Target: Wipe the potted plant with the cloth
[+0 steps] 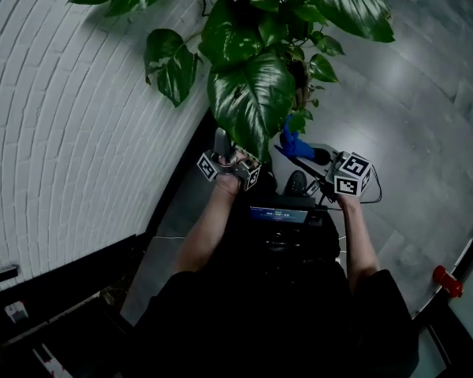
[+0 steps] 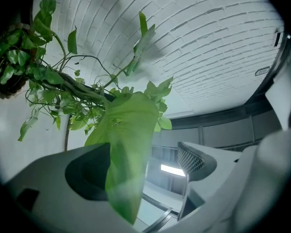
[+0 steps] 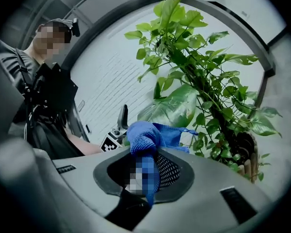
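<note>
The potted plant (image 1: 260, 46) fills the upper middle of the head view, its stems running off the top edge, and one large glossy leaf (image 1: 252, 105) hangs lowest at the centre. Just under that leaf's tip is the left gripper (image 2: 153, 164), jaws spread. In its own view the leaf hangs down between them, overlapping the dark pad at lower left and clear of the mesh pad at lower right. The right gripper (image 3: 146, 173), at centre right of the head view, is clamped on the blue cloth (image 3: 148, 136), which bunches up beyond the jaws, close to the plant's smaller leaves. A white brick wall (image 1: 71, 132) takes the left side and a grey floor (image 1: 426, 85) the right
</note>
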`<state>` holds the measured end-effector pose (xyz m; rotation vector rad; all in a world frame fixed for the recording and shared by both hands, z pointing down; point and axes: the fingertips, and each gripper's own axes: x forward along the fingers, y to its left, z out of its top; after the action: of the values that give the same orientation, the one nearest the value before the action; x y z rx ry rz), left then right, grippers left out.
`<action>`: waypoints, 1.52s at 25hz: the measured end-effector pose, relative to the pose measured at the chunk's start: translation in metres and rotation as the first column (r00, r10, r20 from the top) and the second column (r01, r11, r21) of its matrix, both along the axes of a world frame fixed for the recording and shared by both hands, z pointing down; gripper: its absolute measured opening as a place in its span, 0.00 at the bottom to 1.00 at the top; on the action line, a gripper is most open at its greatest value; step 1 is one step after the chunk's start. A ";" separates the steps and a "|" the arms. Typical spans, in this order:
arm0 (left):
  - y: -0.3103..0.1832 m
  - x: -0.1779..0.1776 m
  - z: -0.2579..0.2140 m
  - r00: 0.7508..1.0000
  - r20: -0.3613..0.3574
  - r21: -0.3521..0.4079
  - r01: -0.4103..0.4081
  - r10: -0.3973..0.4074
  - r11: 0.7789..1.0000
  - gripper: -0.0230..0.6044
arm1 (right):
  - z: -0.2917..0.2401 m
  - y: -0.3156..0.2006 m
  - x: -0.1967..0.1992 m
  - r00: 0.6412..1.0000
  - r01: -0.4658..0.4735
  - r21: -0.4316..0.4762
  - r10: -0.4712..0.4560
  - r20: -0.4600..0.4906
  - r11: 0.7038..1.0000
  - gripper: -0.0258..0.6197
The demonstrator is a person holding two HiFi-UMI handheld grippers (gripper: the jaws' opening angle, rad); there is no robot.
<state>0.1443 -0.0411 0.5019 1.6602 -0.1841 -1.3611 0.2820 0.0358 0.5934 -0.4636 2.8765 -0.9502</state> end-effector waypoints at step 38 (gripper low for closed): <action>0.024 -0.002 0.002 0.983 0.178 -0.077 0.051 -0.037 0.996 0.79 | -0.041 0.056 -0.077 0.982 0.188 0.049 -0.186 -0.044 0.981 0.19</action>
<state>0.1425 -0.0168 0.5042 1.7165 -0.3764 -1.2222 0.2050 0.0918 0.5527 -0.2127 3.0148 -0.8949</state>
